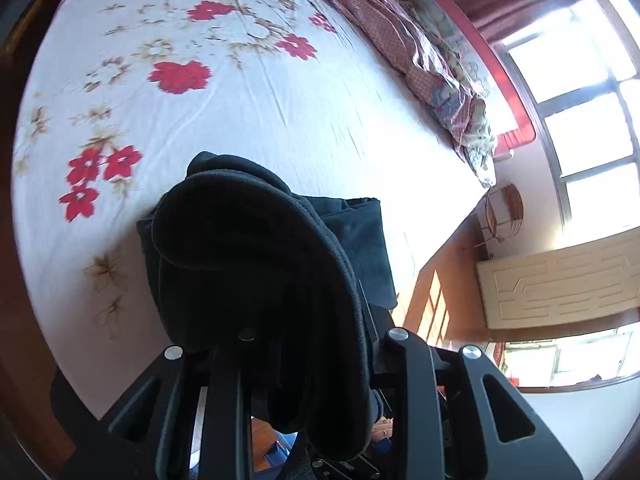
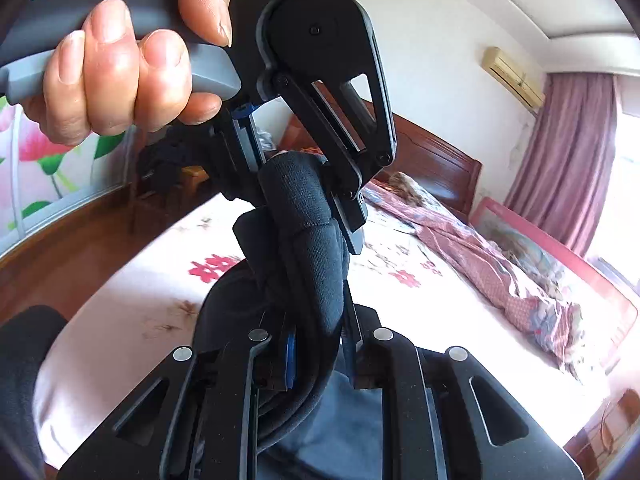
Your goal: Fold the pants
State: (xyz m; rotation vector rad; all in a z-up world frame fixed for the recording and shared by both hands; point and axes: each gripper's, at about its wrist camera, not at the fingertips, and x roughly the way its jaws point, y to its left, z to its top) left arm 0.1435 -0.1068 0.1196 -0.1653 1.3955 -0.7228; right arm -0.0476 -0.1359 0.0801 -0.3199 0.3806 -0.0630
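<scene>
Both grippers are gripping dark pants [image 2: 316,264] above a floral bed [image 1: 280,120]: left gripper [image 1: 304,344] and right gripper [image 2: 316,344] are each pinching folded fabric.

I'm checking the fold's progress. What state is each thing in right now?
Pants: bunched, lifted off the bed, held by both tools.
Left tool: shut on pants.
Right tool: shut on pants.
Bed sheet: spread, lightly creased.
Quilt: crumpled along the bed's far side.
</scene>
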